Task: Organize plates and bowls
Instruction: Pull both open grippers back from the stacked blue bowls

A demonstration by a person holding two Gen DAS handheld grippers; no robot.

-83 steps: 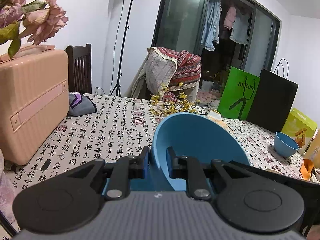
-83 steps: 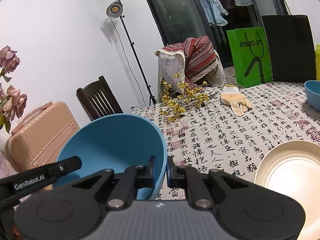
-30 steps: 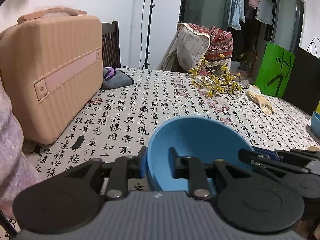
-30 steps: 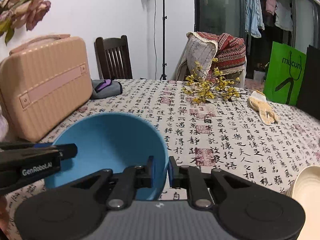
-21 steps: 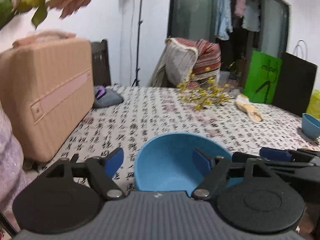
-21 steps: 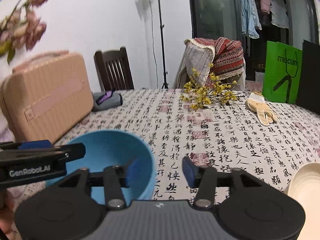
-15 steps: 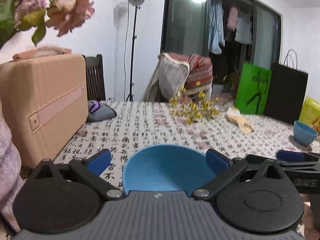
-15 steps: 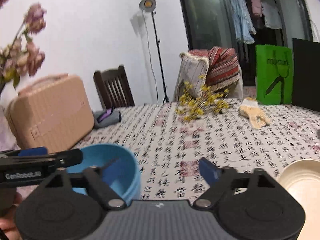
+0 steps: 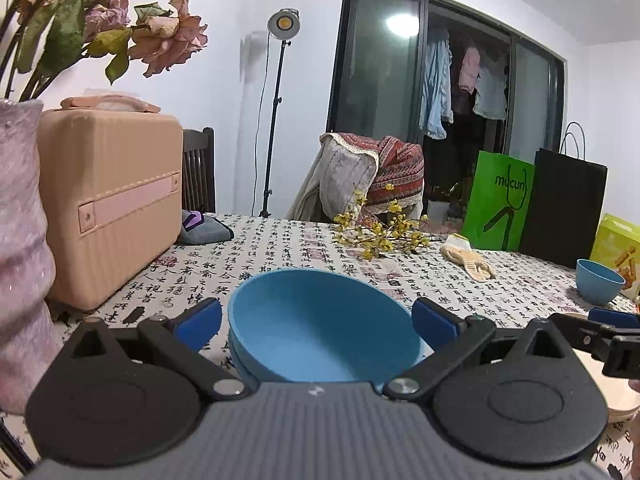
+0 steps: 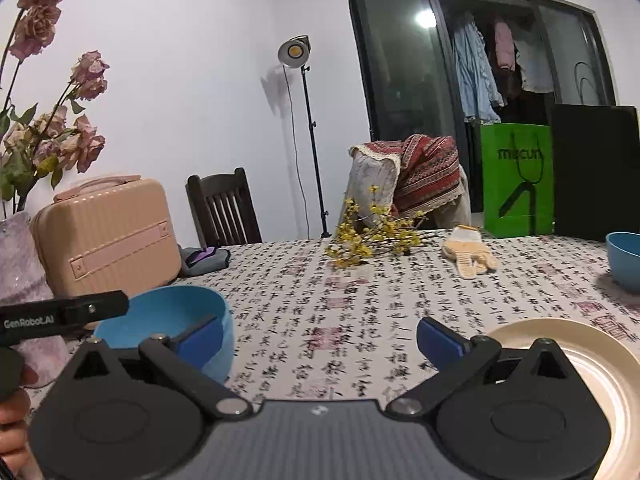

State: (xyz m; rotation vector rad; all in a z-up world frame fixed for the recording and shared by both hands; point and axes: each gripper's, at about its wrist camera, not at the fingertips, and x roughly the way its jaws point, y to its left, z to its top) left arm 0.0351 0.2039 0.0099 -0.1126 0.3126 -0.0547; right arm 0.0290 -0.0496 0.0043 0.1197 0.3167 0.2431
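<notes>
A large blue bowl (image 9: 320,320) rests upright on the printed tablecloth. My left gripper (image 9: 316,318) is open wide, one blue pad on each side of the bowl with a small gap at each. In the right wrist view the same bowl (image 10: 168,312) stands at the left, partly behind a finger. My right gripper (image 10: 320,340) is open over bare cloth, holding nothing. A cream plate (image 10: 580,364) lies just right of it, also seen as the plate (image 9: 600,376). A small blue bowl (image 10: 626,258) stands far right.
A pink suitcase (image 9: 108,200) and a vase of dried roses (image 9: 20,260) crowd the left edge. A yellow flower branch (image 9: 380,236) and a glove (image 9: 468,260) lie mid-table. A green bag (image 9: 500,204) and a black bag (image 9: 568,208) stand at the back right.
Both grippers opened and let go of the large blue bowl, which now sits on the table. Both drew back, and the right one shifted right, away from the bowl.
</notes>
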